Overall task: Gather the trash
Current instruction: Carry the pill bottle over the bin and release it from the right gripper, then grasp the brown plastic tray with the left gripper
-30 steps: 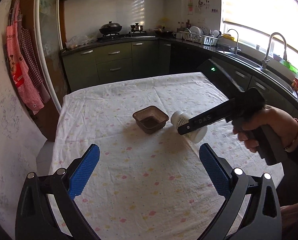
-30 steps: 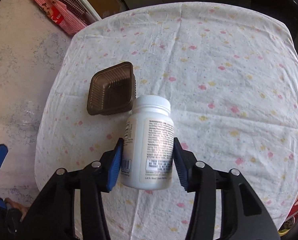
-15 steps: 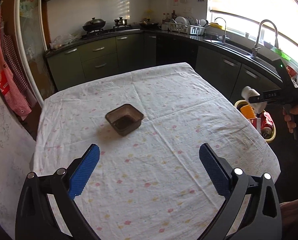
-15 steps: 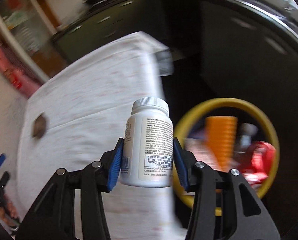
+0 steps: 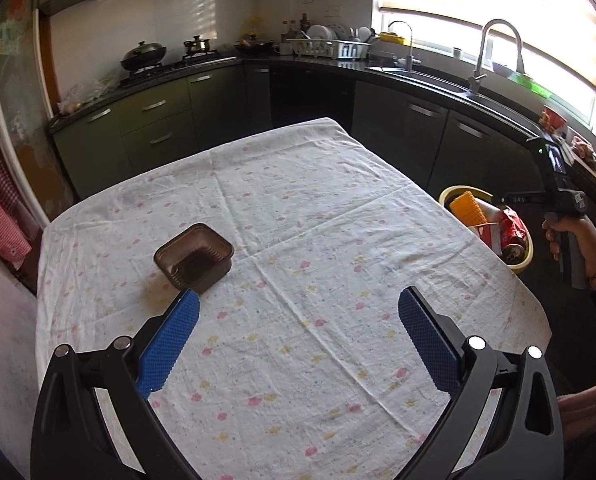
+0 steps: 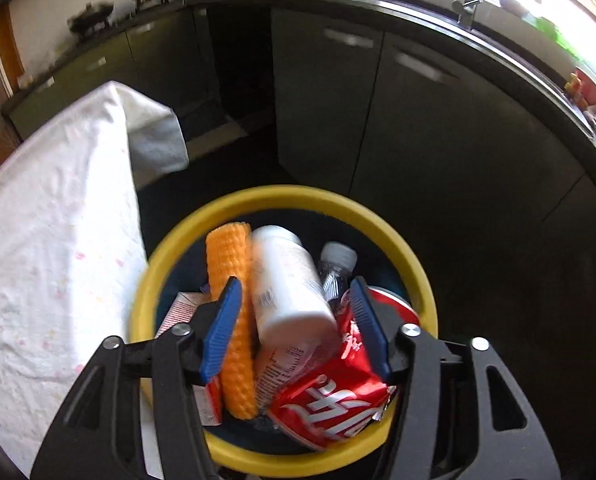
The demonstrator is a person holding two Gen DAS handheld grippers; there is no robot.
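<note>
Tablecloth point(image 5: 298, 264) covers the table to its edges in the left wrist view, mostly bare ahead of the left gripper point(image 5: 298, 320), whose jaws stand wide apart with nothing between them. A brown tray point(image 5: 194, 256) sits just beyond its left pad. Past the table's right edge stands the yellow bin point(image 5: 526, 258), partly hidden by the table.

In the right wrist view the right gripper point(image 6: 296, 320) hangs over the bin's rim point(image 6: 282, 196), jaws opening. The white bottle point(image 6: 290, 280), blurred, lies between the pads without touching them, cap end pointing away, long axis running along the fingers, among an orange mesh sleeve point(image 6: 232, 320) and red can point(image 6: 334, 396).
</note>
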